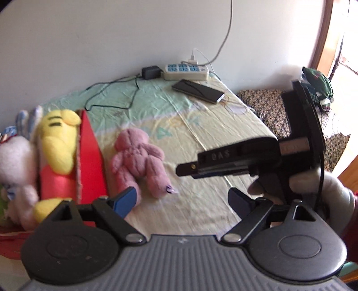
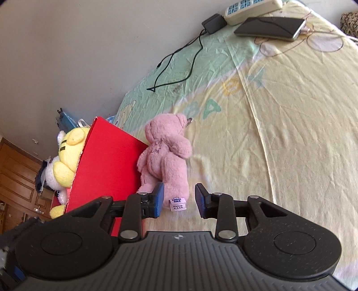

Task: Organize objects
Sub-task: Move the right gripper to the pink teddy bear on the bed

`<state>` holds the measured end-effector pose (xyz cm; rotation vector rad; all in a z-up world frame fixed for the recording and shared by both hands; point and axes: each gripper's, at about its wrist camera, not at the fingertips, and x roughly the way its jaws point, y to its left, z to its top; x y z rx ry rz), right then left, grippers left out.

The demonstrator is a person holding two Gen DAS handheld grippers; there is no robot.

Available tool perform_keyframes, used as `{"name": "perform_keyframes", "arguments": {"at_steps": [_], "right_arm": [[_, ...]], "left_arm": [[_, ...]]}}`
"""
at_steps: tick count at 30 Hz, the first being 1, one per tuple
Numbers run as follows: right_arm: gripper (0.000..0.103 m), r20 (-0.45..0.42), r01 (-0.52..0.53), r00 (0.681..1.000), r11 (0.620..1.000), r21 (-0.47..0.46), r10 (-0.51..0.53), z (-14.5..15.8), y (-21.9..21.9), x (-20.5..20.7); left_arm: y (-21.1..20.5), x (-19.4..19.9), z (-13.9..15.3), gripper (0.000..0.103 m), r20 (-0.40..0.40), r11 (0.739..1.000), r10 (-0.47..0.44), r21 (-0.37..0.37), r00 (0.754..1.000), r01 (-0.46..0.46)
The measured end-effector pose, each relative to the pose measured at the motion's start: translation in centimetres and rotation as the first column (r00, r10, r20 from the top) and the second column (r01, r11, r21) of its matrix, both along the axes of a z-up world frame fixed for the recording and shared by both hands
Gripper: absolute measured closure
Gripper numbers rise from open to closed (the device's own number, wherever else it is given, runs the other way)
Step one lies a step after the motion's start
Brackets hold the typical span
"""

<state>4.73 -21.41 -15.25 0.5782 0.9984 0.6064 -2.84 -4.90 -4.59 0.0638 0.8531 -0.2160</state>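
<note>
the pink teddy bear [image 2: 164,161] lies on the bed [image 2: 279,134], on a wrinkled sheet of pale yellow and green. its side touches the outside wall of the red box [image 2: 107,165]. a small white tag [image 2: 178,204] sticks out at its bottom end. the right hand-held gripper [image 2: 179,200] is just in front of the bear with its blue-padded fingers [image 2: 159,197] apart, one on each side of the tag. it holds nothing.

inside the red box sits a yellow plush toy [image 2: 67,161] with a white plush toy [image 1: 15,161] next to it.

the left hand-held gripper [image 1: 182,199] is spread wide over the sheet and is empty too. the bear's foot is close to its left finger [image 1: 125,199]. from the left wrist view the other gripper shows from the side, with a hand [image 1: 313,185] around its handle.

far up the bed, by the wall [image 2: 78,56], are a white power strip [image 2: 252,7], a black adapter [image 2: 213,22] with a black cable [image 2: 192,62] trailing over the sheet, and a flat dark device [image 2: 270,28]. off the far end of the bed lies a patterned blanket [image 1: 268,105] with a green bundle [image 1: 317,82] on it.
</note>
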Motion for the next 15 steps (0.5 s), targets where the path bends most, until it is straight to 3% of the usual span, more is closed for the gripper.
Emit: {"name": "perform_keyframes", "arguments": {"at_steps": [6, 15], "right_arm": [[0.069, -0.043, -0.062, 0.997, 0.998, 0.029, 0.063, -1.4, 1.4, 1.7], [0.068, -0.015, -0.124, 0.992, 0.992, 0.001, 0.124, -2.1, 4.0, 3.2]], "left_arm": [[0.0, 0.9, -2.7, 0.015, -0.074, 1.0, 0.025, 0.0, 0.997, -0.025], [0.3, 1.1, -3.4, 0.013, -0.096, 0.998, 0.064, 0.015, 0.993, -0.063]]}}
